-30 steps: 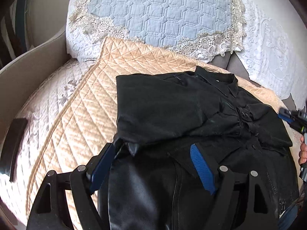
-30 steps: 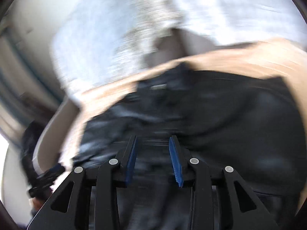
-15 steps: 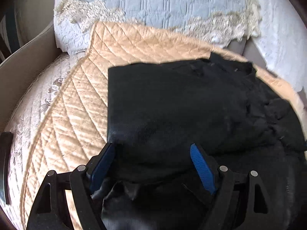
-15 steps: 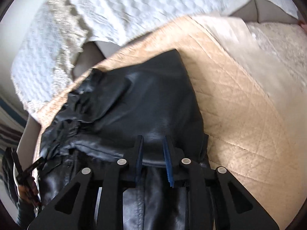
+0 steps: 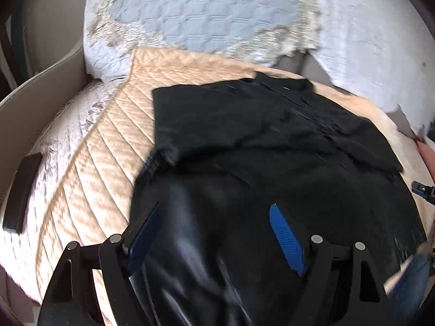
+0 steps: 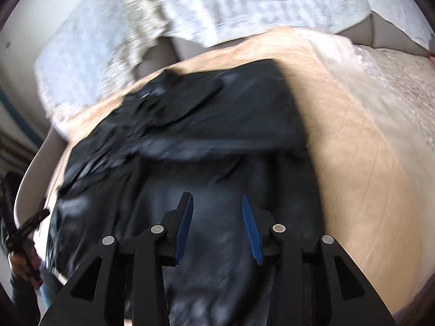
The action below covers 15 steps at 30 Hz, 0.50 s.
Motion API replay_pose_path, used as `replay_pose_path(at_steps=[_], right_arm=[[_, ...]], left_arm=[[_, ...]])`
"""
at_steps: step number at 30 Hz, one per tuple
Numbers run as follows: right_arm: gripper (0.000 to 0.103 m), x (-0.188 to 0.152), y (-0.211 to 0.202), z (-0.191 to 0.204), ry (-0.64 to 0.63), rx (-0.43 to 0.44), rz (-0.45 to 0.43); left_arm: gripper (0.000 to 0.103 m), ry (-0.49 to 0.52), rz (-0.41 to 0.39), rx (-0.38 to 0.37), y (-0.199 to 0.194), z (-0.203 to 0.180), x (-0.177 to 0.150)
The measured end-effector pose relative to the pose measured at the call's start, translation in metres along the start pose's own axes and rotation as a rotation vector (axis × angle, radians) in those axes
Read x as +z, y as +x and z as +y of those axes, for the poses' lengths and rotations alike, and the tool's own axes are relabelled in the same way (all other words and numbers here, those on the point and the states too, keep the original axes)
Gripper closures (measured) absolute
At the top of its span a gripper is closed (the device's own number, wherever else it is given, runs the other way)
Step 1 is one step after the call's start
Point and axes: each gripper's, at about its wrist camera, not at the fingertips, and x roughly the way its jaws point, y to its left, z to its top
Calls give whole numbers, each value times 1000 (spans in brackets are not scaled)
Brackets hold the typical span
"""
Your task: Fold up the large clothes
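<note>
A large black garment (image 5: 258,141) lies spread on a peach quilted cover (image 5: 89,168), its sides folded inward and its collar at the far end. It also shows in the right wrist view (image 6: 217,135), blurred by motion. My left gripper (image 5: 212,217) is open and empty just above the garment's near part. My right gripper (image 6: 217,206) is open and empty over the garment's near right part. The right gripper shows at the right edge of the left wrist view (image 5: 424,190), and the left one at the left edge of the right wrist view (image 6: 27,225).
A pale blue quilted pillow with lace trim (image 5: 204,19) and a white textured cover (image 5: 380,49) lie behind the garment. A beige sofa arm (image 5: 35,95) curves at the left, with a dark flat object (image 5: 21,193) on it. White lace cover (image 6: 394,89) lies to the right.
Both grippers pulled back from the garment. The right gripper's jaws have opened wider than half a second ago. The left gripper stayed open and let the folded side lie flat.
</note>
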Motion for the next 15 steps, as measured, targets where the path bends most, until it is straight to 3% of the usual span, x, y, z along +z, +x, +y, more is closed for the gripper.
replay_pose_path(at_steps=[4,6,12,15], right_arm=[[64,-39,10,19,-28,1,63],[64,-53,21,18,-20,-40,110],[63,-59,-6,27,-49,-47,52],[63,-66,-2,31,-70,-56,90]], left_arm=[[20,52,54,3,9,-15,-28],[20,55,95,14,18,-16,-38],[20,29,63,-16,-1,-18,-41],[20,31,57,-36,-6,-21,-47]])
